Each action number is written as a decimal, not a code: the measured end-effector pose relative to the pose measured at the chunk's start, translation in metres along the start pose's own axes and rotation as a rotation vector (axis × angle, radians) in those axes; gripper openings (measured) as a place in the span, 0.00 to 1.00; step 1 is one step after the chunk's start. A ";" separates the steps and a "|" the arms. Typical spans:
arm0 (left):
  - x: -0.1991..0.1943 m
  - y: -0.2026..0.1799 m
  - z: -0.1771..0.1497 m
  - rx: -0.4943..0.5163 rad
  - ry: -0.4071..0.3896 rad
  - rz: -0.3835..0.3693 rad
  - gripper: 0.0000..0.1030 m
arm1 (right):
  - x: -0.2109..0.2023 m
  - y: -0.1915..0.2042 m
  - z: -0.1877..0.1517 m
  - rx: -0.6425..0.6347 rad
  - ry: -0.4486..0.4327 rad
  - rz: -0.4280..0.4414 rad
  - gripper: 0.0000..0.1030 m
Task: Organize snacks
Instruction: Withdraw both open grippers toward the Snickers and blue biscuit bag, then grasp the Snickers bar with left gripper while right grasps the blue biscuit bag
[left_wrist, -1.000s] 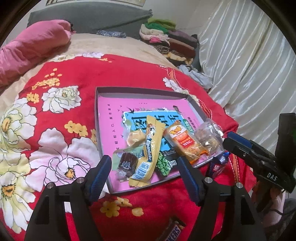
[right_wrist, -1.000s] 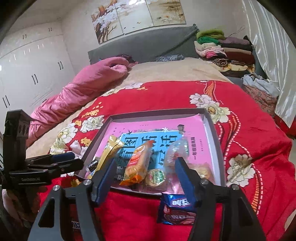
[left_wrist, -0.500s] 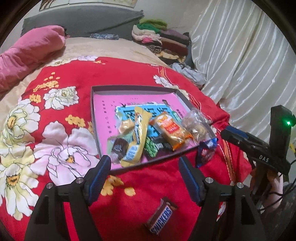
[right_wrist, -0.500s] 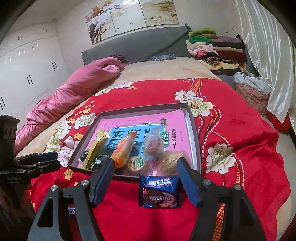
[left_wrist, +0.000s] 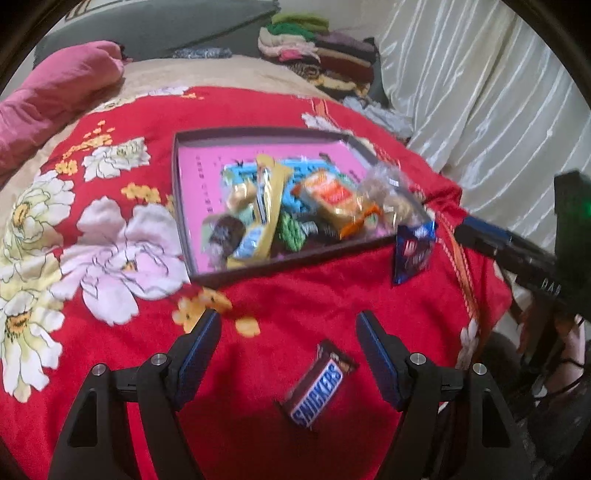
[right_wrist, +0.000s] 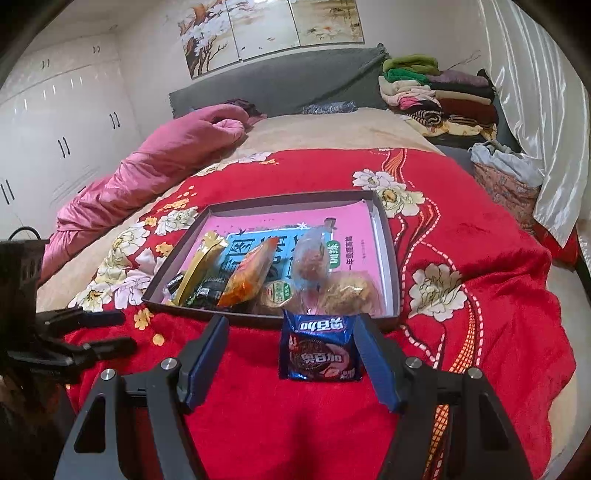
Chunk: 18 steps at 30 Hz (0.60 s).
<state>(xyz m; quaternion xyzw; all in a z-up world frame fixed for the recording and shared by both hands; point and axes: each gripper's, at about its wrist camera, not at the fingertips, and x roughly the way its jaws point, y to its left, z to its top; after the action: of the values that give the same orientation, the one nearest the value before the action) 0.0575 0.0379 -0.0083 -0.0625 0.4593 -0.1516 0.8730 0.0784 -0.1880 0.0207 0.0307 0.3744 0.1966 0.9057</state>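
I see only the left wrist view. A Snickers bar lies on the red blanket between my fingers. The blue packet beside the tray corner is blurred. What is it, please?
Observer: In the right wrist view the blue packet shows a dark sandwich cookie, and it lies flat on the blanket against the tray front wall.
Operator: Is the right gripper holding it?
Observer: No. The right gripper is open; the packet sits between its fingers, close to the right-hand one, not pinched.
Operator: And my left gripper?
Observer: The right view shows the left gripper from the side, low over the blanket, with nothing in it.
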 end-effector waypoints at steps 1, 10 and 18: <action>0.001 -0.002 -0.002 0.004 0.007 0.002 0.74 | 0.001 0.001 -0.001 -0.001 0.005 -0.002 0.68; 0.012 -0.010 -0.019 0.029 0.071 0.017 0.74 | 0.016 -0.002 -0.013 0.004 0.049 -0.025 0.74; 0.022 -0.022 -0.030 0.103 0.118 0.041 0.74 | 0.033 -0.014 -0.022 0.047 0.087 -0.046 0.76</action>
<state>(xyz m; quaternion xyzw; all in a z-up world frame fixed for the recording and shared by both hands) 0.0393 0.0107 -0.0369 0.0011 0.5025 -0.1604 0.8495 0.0888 -0.1902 -0.0199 0.0349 0.4185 0.1681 0.8919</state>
